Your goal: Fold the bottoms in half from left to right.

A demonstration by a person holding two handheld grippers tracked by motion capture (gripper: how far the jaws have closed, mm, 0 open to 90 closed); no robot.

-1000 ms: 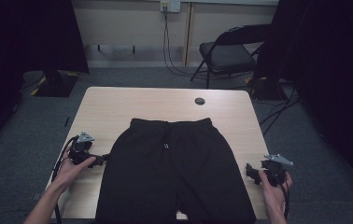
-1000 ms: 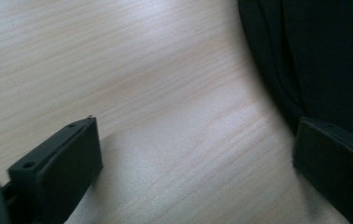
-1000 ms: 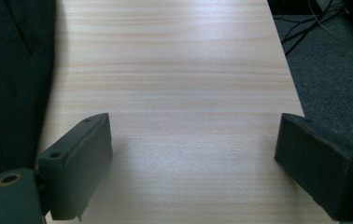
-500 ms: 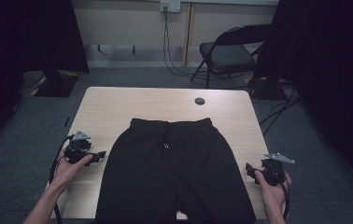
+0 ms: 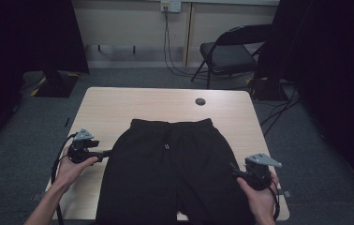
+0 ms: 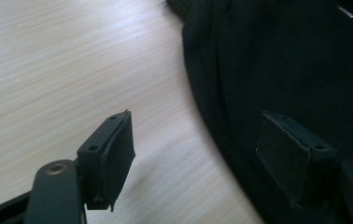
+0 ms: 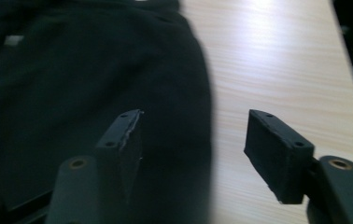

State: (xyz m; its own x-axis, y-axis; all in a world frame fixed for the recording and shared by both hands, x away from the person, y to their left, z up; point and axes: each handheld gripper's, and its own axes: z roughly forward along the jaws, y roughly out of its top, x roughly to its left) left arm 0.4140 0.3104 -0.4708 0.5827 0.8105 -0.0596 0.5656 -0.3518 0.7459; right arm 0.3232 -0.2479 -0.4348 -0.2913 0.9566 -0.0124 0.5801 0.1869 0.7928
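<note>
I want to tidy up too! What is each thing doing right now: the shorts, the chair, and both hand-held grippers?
Black shorts: spread flat on the table, unfolded.
Left hand-held gripper: open, jaws just been closing, astride the shorts' edge.
Right hand-held gripper: open, jaws just been closing, over the shorts' other edge.
Folding chair: unfolded, unoccupied.

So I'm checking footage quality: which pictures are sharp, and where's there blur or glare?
High view: sharp but dim, dark at both sides. Left gripper view: crisp on the table, with the shorts nearly featureless black. Right gripper view: blurred at the shorts' edge, with glare on the far tabletop.
</note>
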